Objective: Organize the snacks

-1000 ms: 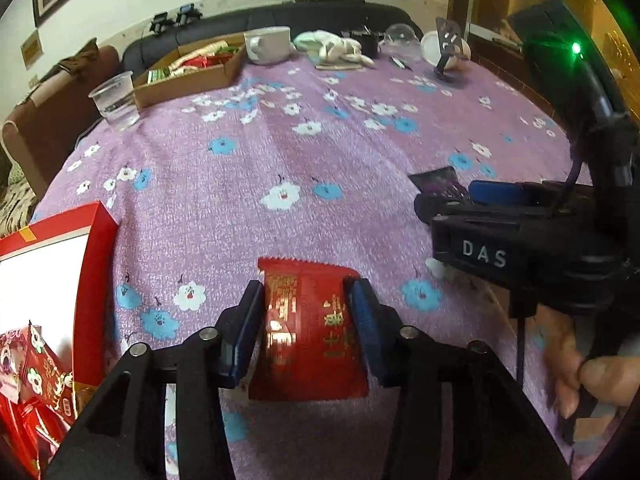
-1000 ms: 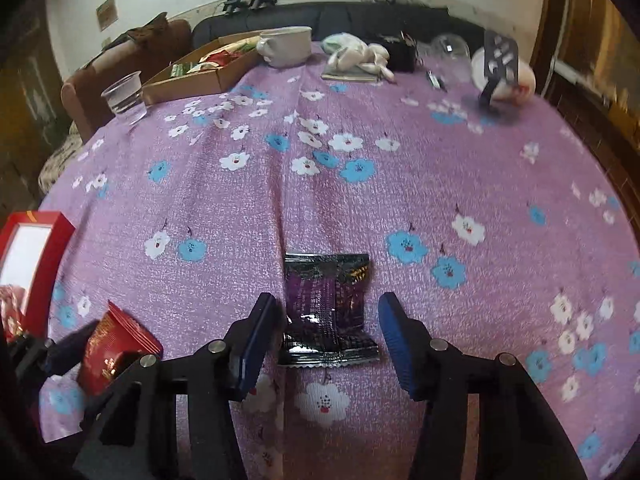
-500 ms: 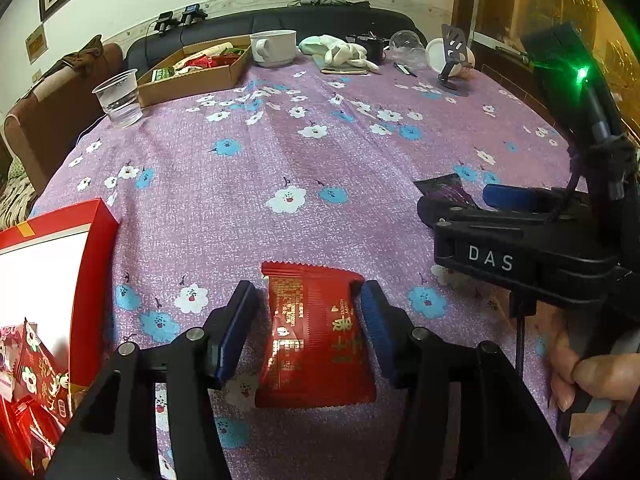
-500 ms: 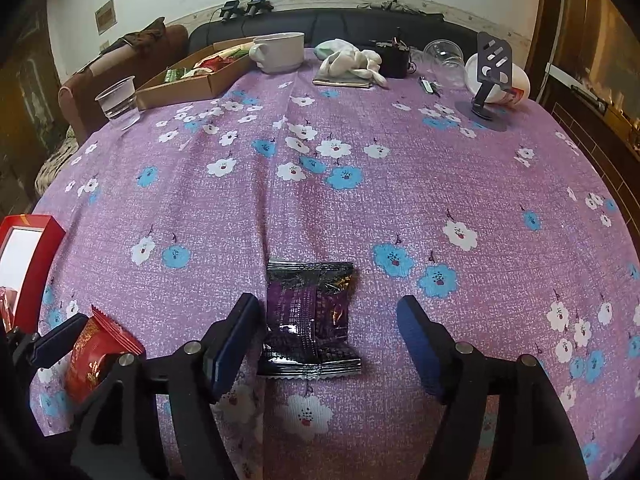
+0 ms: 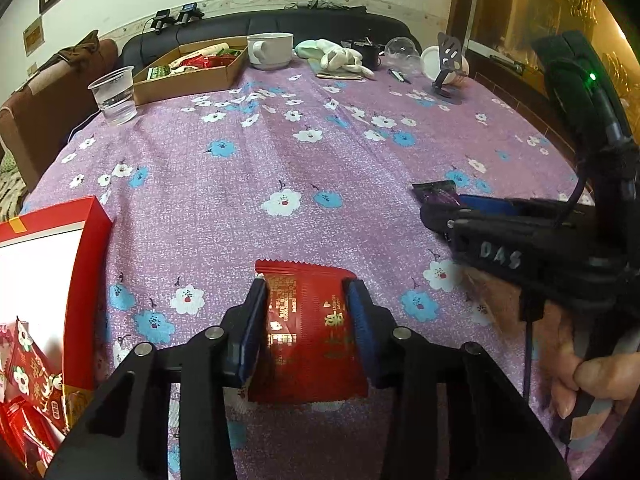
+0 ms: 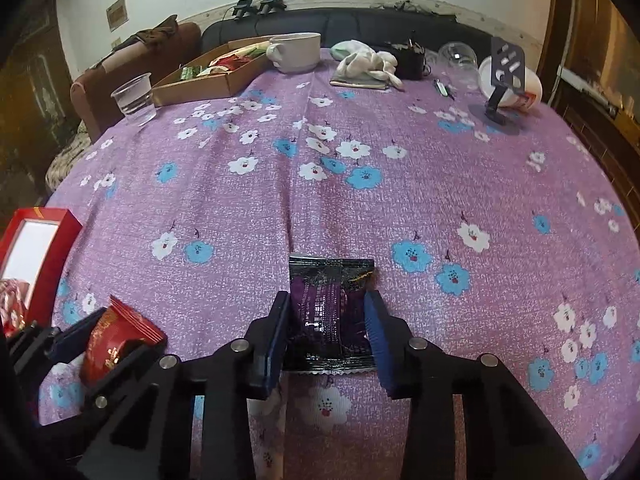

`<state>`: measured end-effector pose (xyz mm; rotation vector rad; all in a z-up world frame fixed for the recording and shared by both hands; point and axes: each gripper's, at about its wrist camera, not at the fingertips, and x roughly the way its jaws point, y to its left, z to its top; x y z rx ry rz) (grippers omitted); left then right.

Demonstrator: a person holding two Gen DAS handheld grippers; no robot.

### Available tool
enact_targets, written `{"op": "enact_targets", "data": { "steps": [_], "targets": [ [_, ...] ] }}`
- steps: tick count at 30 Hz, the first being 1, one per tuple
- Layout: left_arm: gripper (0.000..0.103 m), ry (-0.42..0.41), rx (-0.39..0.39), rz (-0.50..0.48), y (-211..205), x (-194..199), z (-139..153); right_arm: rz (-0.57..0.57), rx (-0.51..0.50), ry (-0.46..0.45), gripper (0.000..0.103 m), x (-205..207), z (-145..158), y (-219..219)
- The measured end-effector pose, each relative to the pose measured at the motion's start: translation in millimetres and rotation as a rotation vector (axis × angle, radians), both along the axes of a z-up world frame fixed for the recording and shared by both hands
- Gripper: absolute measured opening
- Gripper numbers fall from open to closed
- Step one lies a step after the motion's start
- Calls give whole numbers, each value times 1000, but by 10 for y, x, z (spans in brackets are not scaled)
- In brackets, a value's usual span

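A red snack packet point(image 5: 308, 340) lies on the purple flowered tablecloth point(image 5: 280, 160), and my left gripper point(image 5: 306, 292) has its jaws closing, with both pads pressing the packet's sides. To its right, a dark purple snack packet point(image 6: 324, 312) sits between the pads of my right gripper point(image 6: 326, 300), whose jaws are also closing and squeeze the wrapper. The left wrist view shows the right gripper point(image 5: 440, 210) from the side with the purple packet point(image 5: 436, 193) poking out. In the right wrist view the left gripper point(image 6: 120, 332) holds the red packet point(image 6: 116, 344) at the lower left.
An open red box point(image 5: 86, 272) with several red packets inside stands at the left edge. At the far side are a cardboard tray point(image 6: 208, 80) of snacks, a plastic cup point(image 6: 134, 98), a white mug point(image 6: 296, 52), a cloth point(image 6: 368, 62) and a phone stand point(image 6: 504, 80). A hand point(image 5: 580, 372) grips the right handle.
Both grippers widened for a moment, then narrowed onto their packets, so the pads that stood apart from the wrappers now press them. Neither hand has shifted.
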<state>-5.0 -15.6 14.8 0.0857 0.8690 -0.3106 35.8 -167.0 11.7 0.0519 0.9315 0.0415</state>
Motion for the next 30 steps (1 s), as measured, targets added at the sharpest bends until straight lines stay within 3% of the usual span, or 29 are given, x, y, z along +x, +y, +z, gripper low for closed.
{"op": "enact_targets", "data": {
  "steps": [9, 14, 20, 25, 30],
  "targets": [
    [36, -12, -16, 45, 147, -15, 38, 10, 249, 55, 31, -10, 30, -232],
    [36, -47, -20, 61, 282, -145, 185, 49, 383, 36, 25, -46, 110, -256],
    [36, -101, -20, 87, 550, -366, 420, 105, 443, 8, 25, -98, 221, -87],
    [36, -156, -5, 148, 935, -549, 602, 213, 501, -3, 25, -181, 394, 337],
    [36, -169, 6, 280, 1516, -665, 641, 379, 484, 38, 24, -254, 481, 1174]
  ]
}}
